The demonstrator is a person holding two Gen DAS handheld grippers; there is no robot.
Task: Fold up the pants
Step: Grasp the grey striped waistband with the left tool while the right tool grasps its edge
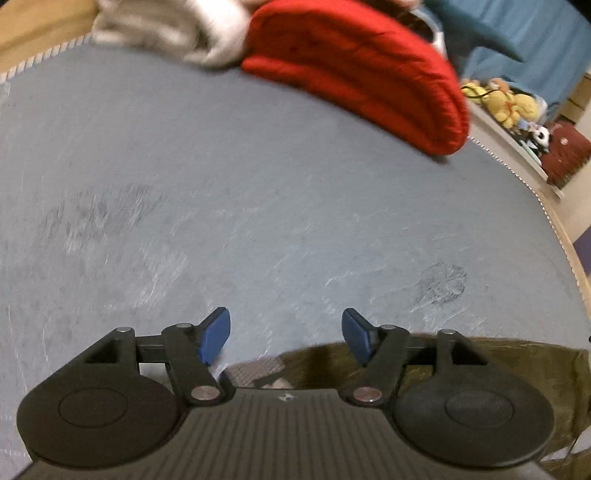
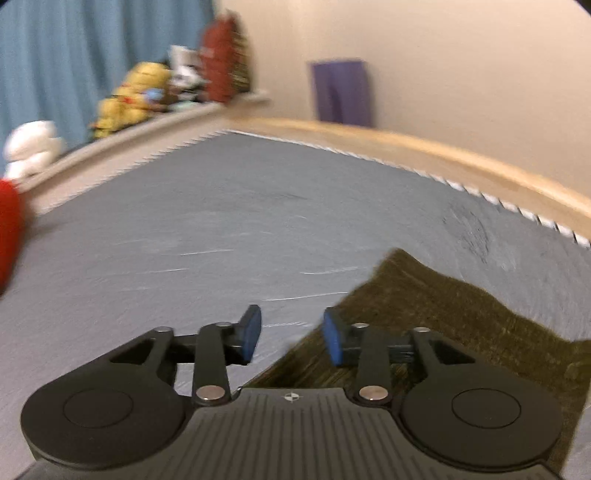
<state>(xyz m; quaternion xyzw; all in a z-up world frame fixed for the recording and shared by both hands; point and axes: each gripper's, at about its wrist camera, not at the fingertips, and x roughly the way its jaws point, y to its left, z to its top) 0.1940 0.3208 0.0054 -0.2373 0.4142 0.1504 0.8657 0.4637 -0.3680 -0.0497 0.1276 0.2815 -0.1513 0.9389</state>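
Dark olive pants (image 2: 461,317) lie flat on the grey mat (image 2: 221,229), reaching from the lower right toward the middle of the right wrist view. My right gripper (image 2: 291,338) hovers at their left edge, open, with only mat and cloth edge showing in the gap between its blue pads. In the left wrist view the same olive pants (image 1: 517,365) show under and to the right of my left gripper (image 1: 286,338), whose jaws stand wide apart with nothing between them. Both pictures are blurred.
A folded red garment (image 1: 369,70) and a pale grey-white garment (image 1: 166,29) lie at the far side of the grey mat (image 1: 221,184). Plush toys (image 2: 133,96) line a ledge before a blue curtain (image 2: 74,48). A wooden border (image 2: 406,144) rims the mat.
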